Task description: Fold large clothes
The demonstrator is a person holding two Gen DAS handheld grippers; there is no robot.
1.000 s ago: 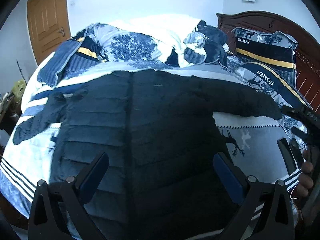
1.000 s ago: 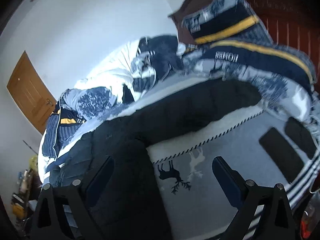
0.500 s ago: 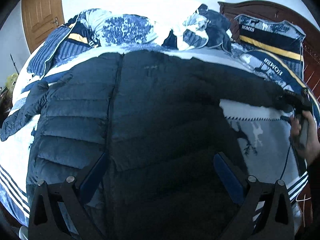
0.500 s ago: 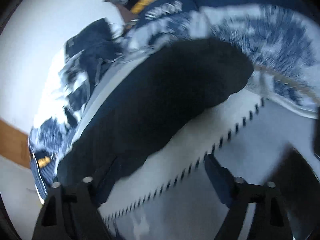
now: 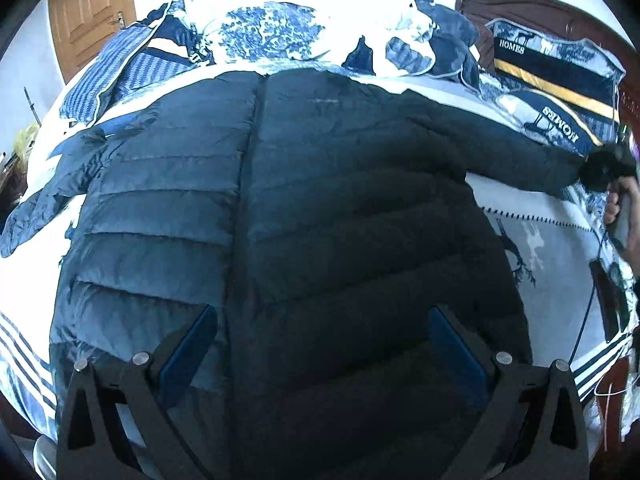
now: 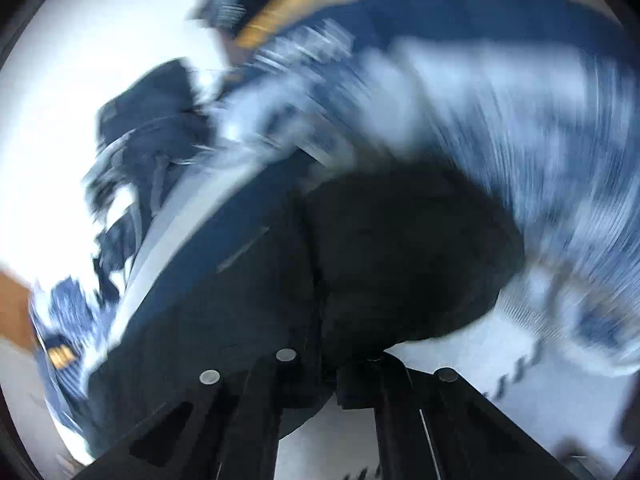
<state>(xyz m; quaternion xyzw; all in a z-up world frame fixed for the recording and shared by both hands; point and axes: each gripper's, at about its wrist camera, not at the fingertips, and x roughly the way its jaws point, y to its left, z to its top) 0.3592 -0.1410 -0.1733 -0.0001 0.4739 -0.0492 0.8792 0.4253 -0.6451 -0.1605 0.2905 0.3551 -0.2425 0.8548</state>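
Note:
A dark navy quilted puffer jacket [image 5: 288,216] lies spread flat on the bed, both sleeves stretched out. My left gripper [image 5: 320,344] is open and hovers over the jacket's lower body, holding nothing. My right gripper [image 5: 608,168] shows at the far right, at the end of the jacket's right sleeve [image 5: 520,156]. In the blurred right wrist view the right gripper [image 6: 324,376] has its jaws drawn together on the sleeve cuff [image 6: 400,264].
Crumpled blue-and-white bedding [image 5: 280,32] is piled behind the jacket. Two pillows [image 5: 560,76] lean on the wooden headboard [image 5: 540,8] at right. A grey deer-print blanket [image 5: 552,248] covers the bed's right side. A wooden door [image 5: 88,8] stands far left.
My left gripper moved in closer over the jacket. My right gripper travelled out to the right sleeve's end and closed on the cuff; it was open before.

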